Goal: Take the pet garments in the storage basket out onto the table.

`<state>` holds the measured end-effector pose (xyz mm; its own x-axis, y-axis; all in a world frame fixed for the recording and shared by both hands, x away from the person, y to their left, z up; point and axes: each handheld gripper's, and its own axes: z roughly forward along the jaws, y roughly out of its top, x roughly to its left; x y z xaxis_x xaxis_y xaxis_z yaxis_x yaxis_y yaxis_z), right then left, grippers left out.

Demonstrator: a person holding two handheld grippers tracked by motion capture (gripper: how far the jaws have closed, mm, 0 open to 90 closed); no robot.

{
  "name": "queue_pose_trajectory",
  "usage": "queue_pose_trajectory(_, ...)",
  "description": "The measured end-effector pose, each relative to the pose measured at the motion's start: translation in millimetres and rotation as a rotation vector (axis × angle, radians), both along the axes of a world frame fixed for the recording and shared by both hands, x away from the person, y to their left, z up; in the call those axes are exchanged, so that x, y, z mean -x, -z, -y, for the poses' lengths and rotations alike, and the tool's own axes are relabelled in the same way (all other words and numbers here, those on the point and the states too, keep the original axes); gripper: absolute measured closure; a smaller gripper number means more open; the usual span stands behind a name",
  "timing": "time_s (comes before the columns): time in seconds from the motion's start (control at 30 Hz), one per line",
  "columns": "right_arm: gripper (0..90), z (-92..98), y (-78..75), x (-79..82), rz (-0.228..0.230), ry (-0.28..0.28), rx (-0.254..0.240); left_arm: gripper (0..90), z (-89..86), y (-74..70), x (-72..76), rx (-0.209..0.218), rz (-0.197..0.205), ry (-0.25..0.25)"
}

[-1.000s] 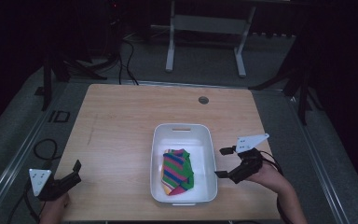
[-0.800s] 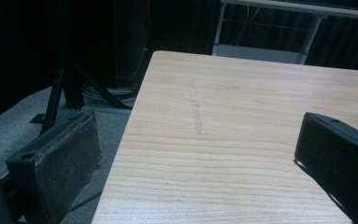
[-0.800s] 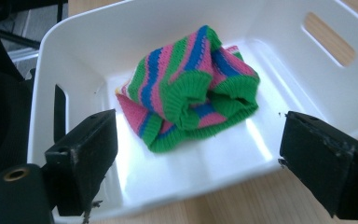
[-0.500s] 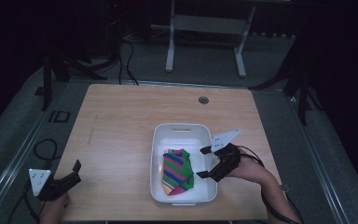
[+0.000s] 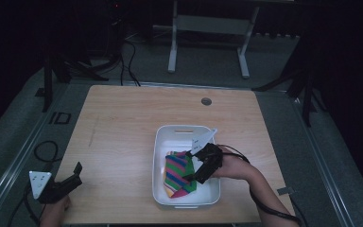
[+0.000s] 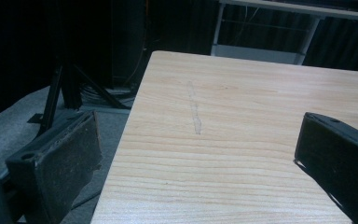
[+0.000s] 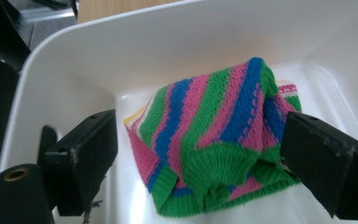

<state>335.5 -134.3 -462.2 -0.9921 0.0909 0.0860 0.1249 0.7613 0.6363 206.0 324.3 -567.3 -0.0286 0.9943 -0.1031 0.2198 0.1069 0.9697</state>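
Note:
A white bin (image 5: 184,128) sits on the wooden table (image 5: 123,123), right of centre near the front edge. In it lies a crumpled knit cloth (image 5: 176,171) striped green, pink and blue. My right gripper (image 5: 190,166) is down inside the bin, open, with one jaw on each side of the cloth (image 7: 214,140); the jaws stand apart from it in the right gripper view (image 7: 200,149). My left gripper (image 5: 75,176) hovers open at the table's front left corner. Nothing lies between its jaws but bare wood (image 6: 242,121).
A round cable hole (image 5: 206,101) marks the table's far side. A cable loops on the floor (image 5: 42,151) to the left, and a stand leg (image 6: 65,88) rises off that edge. A metal frame (image 5: 208,28) stands beyond the table.
My right gripper moved left from outside the bin's right rim, over the rim and down into the bin, ending astride the cloth. The left gripper stayed put.

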Motion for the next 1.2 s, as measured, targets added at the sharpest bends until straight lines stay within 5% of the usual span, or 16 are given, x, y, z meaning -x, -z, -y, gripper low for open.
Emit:
queue_pose_trajectory(0.47, 10.9, -47.1, 23.8, -12.2, 0.023, -0.005, 0.166, 1.0, -0.2, -0.1, 0.2, 0.001, 0.0, 0.004)
queue_pose_trajectory(0.67, 10.9, -60.9, 40.1, -8.9, 0.026, -0.028, 0.286, 0.9, -0.1, 0.0, 0.1, -0.001, 0.001, 0.004)
queue_pose_trajectory(0.8, 11.0, -67.1, 48.5, -6.2, 0.051, -0.032, 0.357, 0.9, -0.1, 0.0, 0.0, -0.002, 0.0, 0.004)
queue_pose_trajectory(0.9, 11.5, -73.6, 59.0, 1.3, 0.127, -0.088, 0.434, 0.9, -0.1, 0.0, -0.1, -0.001, 0.0, 0.004)
queue_pose_trajectory(0.97, 16.1, -73.7, 58.8, 0.1, 0.124, -0.072, 0.434, 0.9, 0.1, 0.1, 0.0, -0.005, -0.001, 0.005)
queue_pose_trajectory(1.03, 29.7, -73.5, 58.8, 2.2, 0.158, -0.074, 0.432, 0.9, 0.2, 0.1, 0.0, -0.006, -0.001, 0.005)
queue_pose_trajectory(1.1, 53.4, -73.5, 55.5, 7.0, 0.198, -0.095, 0.432, 0.9, 0.2, 0.1, -0.1, -0.005, -0.002, 0.004)
queue_pose_trajectory(1.2, 69.0, -74.0, 51.7, 12.4, 0.257, -0.107, 0.427, 0.9, 0.2, 0.0, 0.0, -0.005, -0.001, 0.003)
